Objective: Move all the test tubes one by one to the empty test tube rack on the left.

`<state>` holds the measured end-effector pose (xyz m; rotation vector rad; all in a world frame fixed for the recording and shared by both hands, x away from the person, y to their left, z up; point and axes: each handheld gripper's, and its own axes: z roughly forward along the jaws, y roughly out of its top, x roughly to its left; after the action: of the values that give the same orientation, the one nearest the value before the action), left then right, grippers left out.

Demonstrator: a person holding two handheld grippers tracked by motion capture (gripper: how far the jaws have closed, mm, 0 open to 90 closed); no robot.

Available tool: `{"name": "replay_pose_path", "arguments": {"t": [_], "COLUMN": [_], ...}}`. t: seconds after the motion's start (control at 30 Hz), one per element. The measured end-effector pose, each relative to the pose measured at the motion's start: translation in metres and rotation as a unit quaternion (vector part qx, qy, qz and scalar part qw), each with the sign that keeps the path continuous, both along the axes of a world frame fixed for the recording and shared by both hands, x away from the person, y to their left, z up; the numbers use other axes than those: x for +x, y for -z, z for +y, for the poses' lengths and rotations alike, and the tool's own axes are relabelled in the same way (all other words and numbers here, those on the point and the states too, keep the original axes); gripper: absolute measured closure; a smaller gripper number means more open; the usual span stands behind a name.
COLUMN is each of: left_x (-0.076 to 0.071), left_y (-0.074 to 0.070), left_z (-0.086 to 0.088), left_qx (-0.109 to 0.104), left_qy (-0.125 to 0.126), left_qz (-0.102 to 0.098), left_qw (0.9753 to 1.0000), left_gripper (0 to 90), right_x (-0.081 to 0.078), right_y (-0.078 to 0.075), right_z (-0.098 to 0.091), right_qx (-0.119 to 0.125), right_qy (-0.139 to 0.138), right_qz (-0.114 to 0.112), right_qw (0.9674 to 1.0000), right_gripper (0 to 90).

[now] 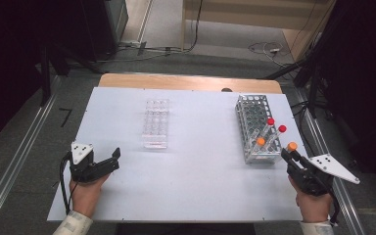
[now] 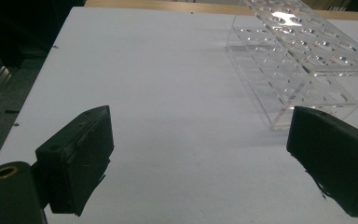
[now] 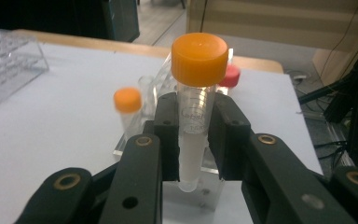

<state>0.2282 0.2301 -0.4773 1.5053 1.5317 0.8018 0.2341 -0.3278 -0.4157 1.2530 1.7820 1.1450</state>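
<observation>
A white tabletop (image 1: 200, 181) fills the middle of the high view, with a strip of bare wood (image 1: 186, 82) showing along its far edge. Around it lies grey floor (image 1: 24, 142), crossed by metal rails (image 1: 14, 166) at lower left and lower right. At the top, cables (image 1: 264, 48) trail over the floor beside a pale wooden panel (image 1: 254, 12), and both upper corners are dark.
</observation>
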Motion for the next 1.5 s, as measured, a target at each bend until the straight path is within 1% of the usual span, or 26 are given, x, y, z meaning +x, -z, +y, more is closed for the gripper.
{"name": "replay_pose_path", "arguments": {"t": [0.23, 0.37, 0.4, 0.5, 0.63, 0.8, 0.83, 0.9, 0.93, 0.97, 1.0, 1.1, 1.17, 1.3, 1.37, 1.4, 1.5], "left_x": [-0.001, -0.001, -0.001, -0.001, -0.001, 0.000, -0.001, -0.001, -0.001, -0.001, -0.001, 0.000, 0.001, 0.003, 0.005, 0.006, 0.009], "left_y": [0.000, 0.000, 0.000, 0.000, 0.000, 0.000, -0.001, -0.001, -0.001, -0.002, -0.002, -0.004, -0.007, -0.012, -0.013, -0.014, -0.018], "left_z": [-0.001, -0.002, -0.002, -0.005, -0.008, -0.014, -0.015, -0.018, -0.018, -0.019, -0.021, -0.026, -0.027, -0.031, -0.034, -0.037, -0.044], "left_qx": [0.002, 0.002, 0.001, -0.002, 0.000, -0.002, -0.002, -0.007, -0.007, -0.009, -0.012, -0.006, -0.004, -0.009, -0.007, -0.010, -0.013], "left_qy": [0.003, 0.004, 0.005, 0.007, 0.012, 0.021, 0.023, 0.029, 0.029, 0.033, 0.035, 0.037, 0.037, 0.040, 0.045, 0.048, 0.054], "left_qz": [0.000, 0.000, 0.000, 0.001, 0.001, 0.003, 0.003, 0.002, 0.002, 0.003, 0.002, 0.000, -0.005, -0.012, -0.010, -0.010, -0.017], "left_qw": [1.0000, 1.0000, 1.0000, 1.0000, 0.9999, 0.9998, 0.9997, 0.9995, 0.9995, 0.9994, 0.9993, 0.9993, 0.9993, 0.9991, 0.9989, 0.9987, 0.9983], "left_gripper": [7.4, 7.4, 7.4, 7.4, 7.4, 7.4, 7.4, 7.4, 7.4, 7.4, 7.4, 7.4, 7.4, 7.4, 7.4, 7.4, 8.1], "right_x": [-0.007, -0.010, -0.012, -0.013, -0.012, -0.007, -0.007, -0.004, -0.004, -0.002, 0.000, 0.006, 0.008, 0.016, 0.017, 0.020, 0.022], "right_y": [0.006, 0.008, 0.009, 0.009, 0.011, 0.013, 0.013, 0.014, 0.014, 0.016, 0.017, 0.021, 0.022, 0.025, 0.025, 0.024, 0.024], "right_z": [0.007, 0.010, 0.013, 0.017, 0.024, 0.040, 0.040, 0.049, 0.049, 0.057, 0.061, 0.072, 0.075, 0.089, 0.091, 0.095, 0.100], "right_qx": [-0.007, -0.007, -0.007, -0.008, -0.009, -0.011, -0.011, -0.008, -0.008, -0.006, -0.008, -0.007, -0.006, -0.009, -0.009, -0.008, -0.009], "right_qy": [-0.018, -0.024, -0.032, -0.038, -0.050, -0.070, -0.070, -0.083, -0.083, -0.095, -0.099, -0.111, -0.114, -0.129, -0.131, -0.137, -0.141], "right_qz": [0.009, 0.012, 0.012, 0.014, 0.017, 0.023, 0.023, 0.023, 0.023, 0.025, 0.024, 0.029, 0.030, 0.036, 0.036, 0.037, 0.035], "right_qw": [0.9998, 0.9996, 0.9994, 0.9991, 0.9986, 0.9972, 0.9972, 0.9962, 0.9962, 0.9952, 0.9948, 0.9934, 0.9930, 0.9909, 0.9906, 0.9899, 0.9893], "right_gripper": [71.6, 71.6, 71.7, 71.6, 71.7, 71.6, 71.6, 71.7, 71.7, 71.7, 71.7, 71.6, 71.7, 71.7, 71.7, 71.7, 71.7]}}
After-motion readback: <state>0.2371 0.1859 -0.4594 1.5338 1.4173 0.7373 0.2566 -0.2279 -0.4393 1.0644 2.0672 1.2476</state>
